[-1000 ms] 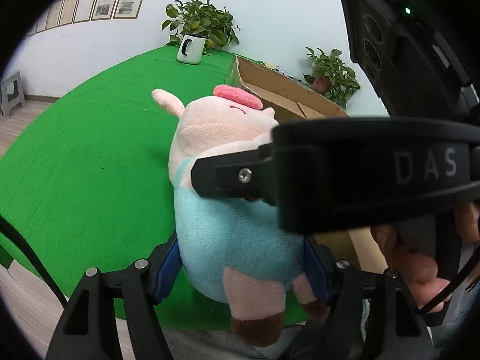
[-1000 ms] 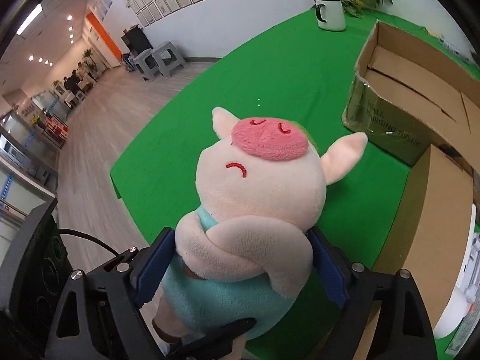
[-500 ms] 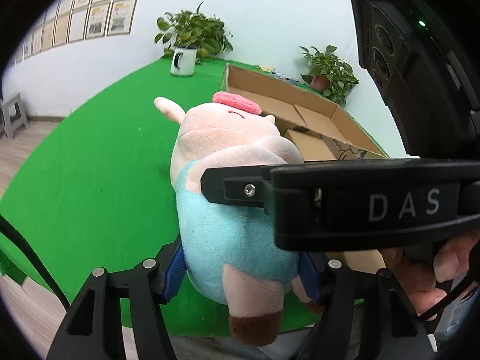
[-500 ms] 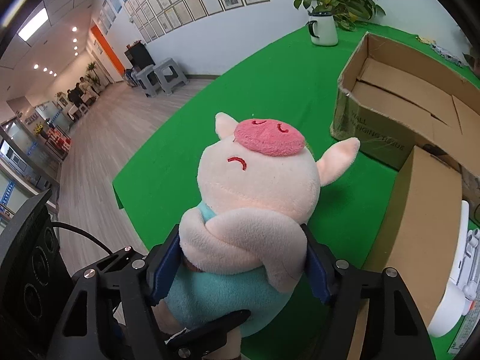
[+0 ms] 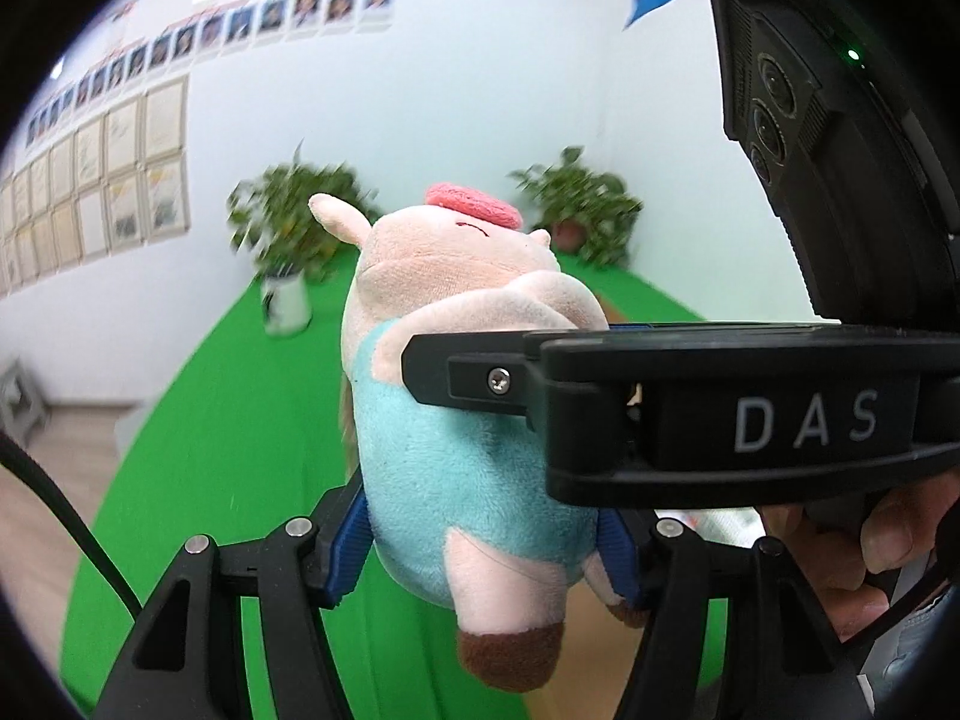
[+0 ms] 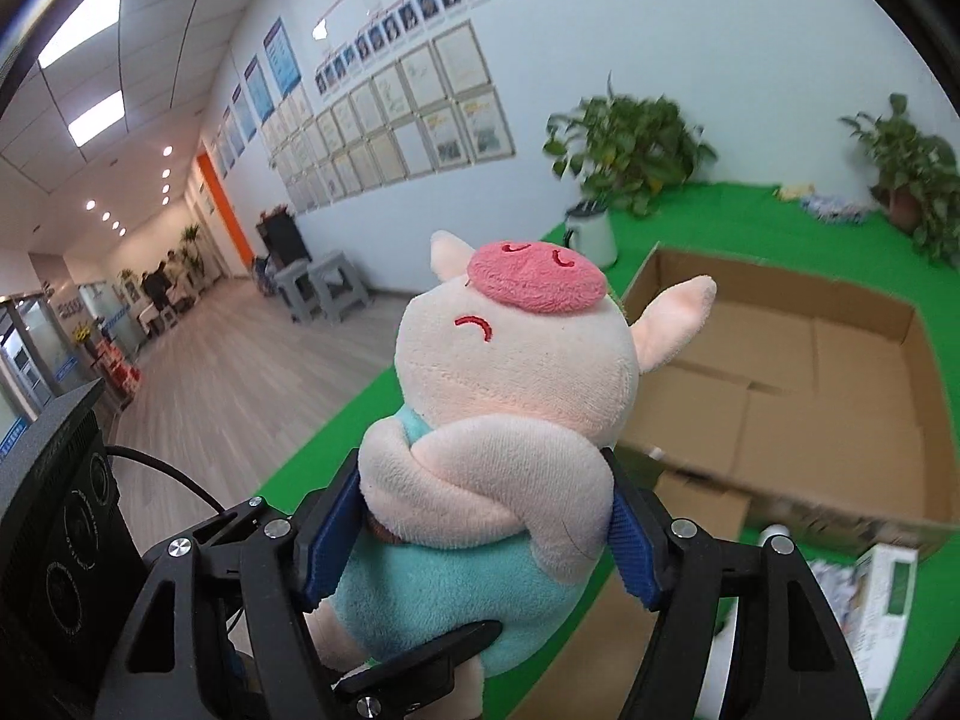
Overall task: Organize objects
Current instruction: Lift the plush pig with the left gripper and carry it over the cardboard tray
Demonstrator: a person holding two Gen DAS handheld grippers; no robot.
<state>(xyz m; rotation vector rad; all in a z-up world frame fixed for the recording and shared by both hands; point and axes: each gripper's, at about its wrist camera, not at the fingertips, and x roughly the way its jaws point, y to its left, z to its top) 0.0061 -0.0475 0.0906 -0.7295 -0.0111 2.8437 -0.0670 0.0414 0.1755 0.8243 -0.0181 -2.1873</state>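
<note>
**Plush pig carried in a two-gripper hold above the green table**

A plush pig (image 6: pixel 510 432) in a pale blue outfit hung clear of the green table (image 6: pixel 750 222), clamped from two sides at once. The left gripper (image 5: pixel 486 546) had its blue pads pressed into the toy's lower body near the legs, its jaws about two-thirds open. The right gripper (image 6: pixel 480 531) squeezed the toy at the folded arms and chest, jaws at a similar width. Both sets of jaws had just closed further, denting the soft filling. The doubled hold probably served to keep a floppy, squashable toy from twisting or slipping in the air. An open cardboard box (image 6: pixel 798 372) lay just beyond the pig on the table, its bottom flaps bare, seemingly the intended destination. Two potted plants (image 6: pixel 630 144) stood further back against the wall.
</note>
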